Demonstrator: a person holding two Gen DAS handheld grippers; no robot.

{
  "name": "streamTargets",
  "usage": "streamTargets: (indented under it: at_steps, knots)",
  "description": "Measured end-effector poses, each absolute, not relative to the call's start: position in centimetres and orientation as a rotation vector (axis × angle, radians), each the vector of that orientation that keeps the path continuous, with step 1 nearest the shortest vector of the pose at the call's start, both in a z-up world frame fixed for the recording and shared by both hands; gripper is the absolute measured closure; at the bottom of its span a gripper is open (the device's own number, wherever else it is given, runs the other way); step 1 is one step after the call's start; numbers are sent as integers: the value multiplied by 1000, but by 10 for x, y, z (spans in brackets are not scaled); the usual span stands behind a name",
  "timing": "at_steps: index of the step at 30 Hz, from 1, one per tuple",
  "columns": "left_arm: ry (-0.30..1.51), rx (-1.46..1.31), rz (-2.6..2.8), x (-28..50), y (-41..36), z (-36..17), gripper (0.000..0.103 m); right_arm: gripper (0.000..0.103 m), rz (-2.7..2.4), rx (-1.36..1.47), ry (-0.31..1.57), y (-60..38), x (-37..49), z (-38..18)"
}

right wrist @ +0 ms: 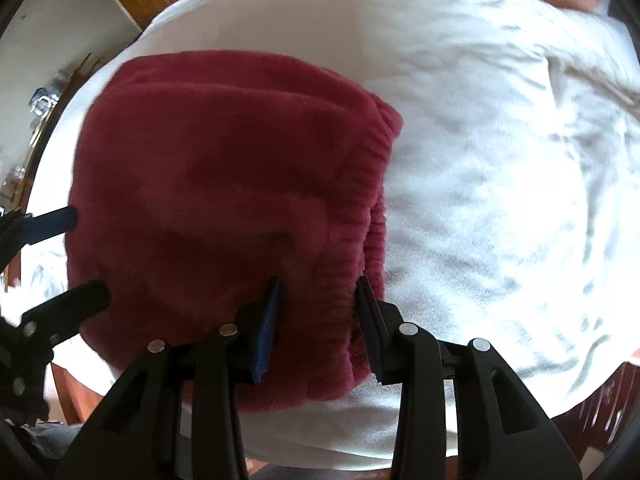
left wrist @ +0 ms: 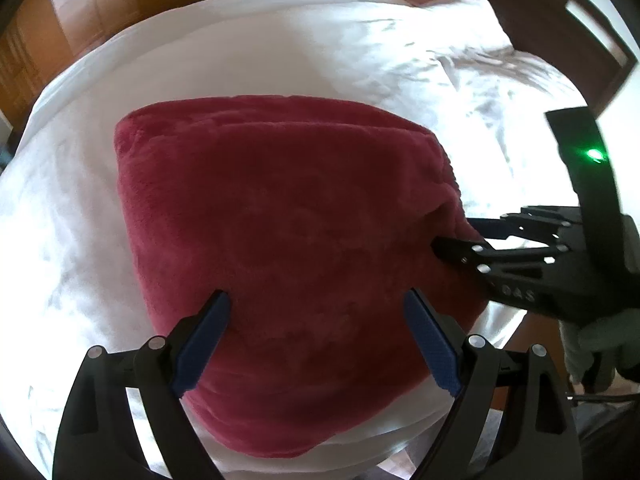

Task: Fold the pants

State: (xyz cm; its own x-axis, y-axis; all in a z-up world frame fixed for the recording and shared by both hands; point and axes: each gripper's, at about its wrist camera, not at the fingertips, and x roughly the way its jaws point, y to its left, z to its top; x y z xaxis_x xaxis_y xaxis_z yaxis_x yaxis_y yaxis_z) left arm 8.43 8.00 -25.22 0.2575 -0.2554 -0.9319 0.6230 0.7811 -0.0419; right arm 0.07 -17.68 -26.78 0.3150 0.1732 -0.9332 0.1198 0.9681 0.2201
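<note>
pants [left wrist: 280,264]: we see them folded compact on bed [left wrist: 100,208]
left hand-held gripper [left wrist: 316,340]: wide, empty
right hand-held gripper [right wrist: 318,328]: narrow gap around waistband edge
tip: we press flat, release gently

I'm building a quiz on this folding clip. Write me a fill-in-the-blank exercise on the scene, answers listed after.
1. The folded pants are ____ in colour.
2. They lie on a ____ bed cover.
3. The left tool has its fingers spread ____ over the fabric.
4. The ribbed waistband sits between the fingers of the ____ tool.

Missing words: red; white; open; right
</note>
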Motion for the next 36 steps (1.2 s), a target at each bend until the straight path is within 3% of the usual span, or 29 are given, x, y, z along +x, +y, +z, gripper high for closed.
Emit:
streamTargets:
  at_steps: [36]
  knots:
    - [1102,445,-572,120,107,-241,16,55,-121,319,1301,-159,29,-314]
